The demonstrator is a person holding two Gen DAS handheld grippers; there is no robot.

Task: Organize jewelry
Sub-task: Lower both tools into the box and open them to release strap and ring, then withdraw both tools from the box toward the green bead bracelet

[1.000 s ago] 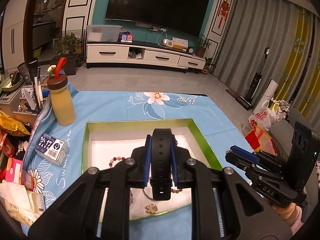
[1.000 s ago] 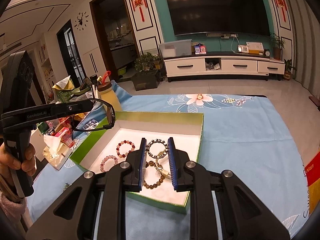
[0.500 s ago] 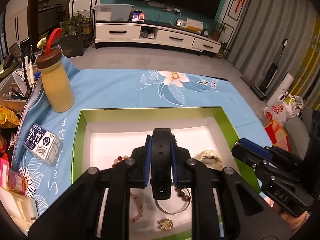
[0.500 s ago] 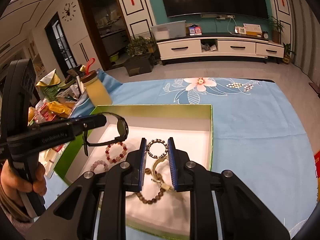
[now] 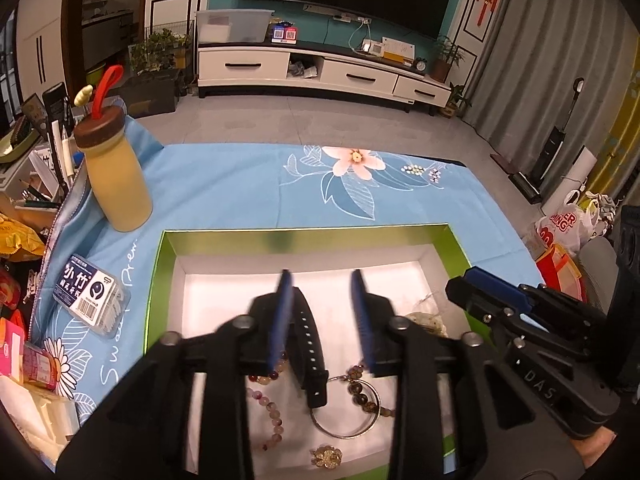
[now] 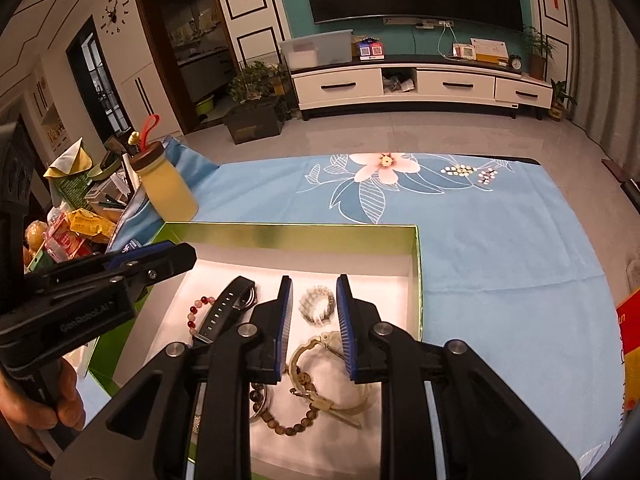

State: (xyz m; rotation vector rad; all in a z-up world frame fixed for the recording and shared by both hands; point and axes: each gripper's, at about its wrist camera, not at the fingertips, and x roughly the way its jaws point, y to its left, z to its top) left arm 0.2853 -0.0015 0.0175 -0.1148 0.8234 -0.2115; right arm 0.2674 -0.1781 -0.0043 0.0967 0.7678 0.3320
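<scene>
the left hand-held gripper (image 5: 322, 316) hung released over the green-rimmed tray (image 5: 304, 236), its blue pads spread wide, and the black watch band (image 5: 308, 352) lay free on the tray's white floor between them, touching neither pad so far as the blurred view showed. the band's lower end rested against a thin metal bangle (image 5: 346, 412), with a pink bead bracelet (image 5: 266, 408) to its left and a small gold brooch (image 5: 326, 456) near the tray's front edge. the right hand-held gripper (image 6: 314, 320) was also unclenched, holding nothing, poised above a pale bead bracelet (image 6: 318, 304), a cream watch (image 6: 320, 360) and a brown bead strand (image 6: 292, 426). its body carried the letters "das" in the left view; the left one's body read "genrobot.ai" in the right view. the tray sat on a blue floral cloth (image 5: 240, 184) over the surface, printed with script too partial to read. left of the tray stood a yellow bottle (image 5: 118, 180) and a clear box (image 5: 92, 296) labelled "小竹". a white bag (image 5: 568, 224) at right showed red letters "er" and "ing".
</scene>
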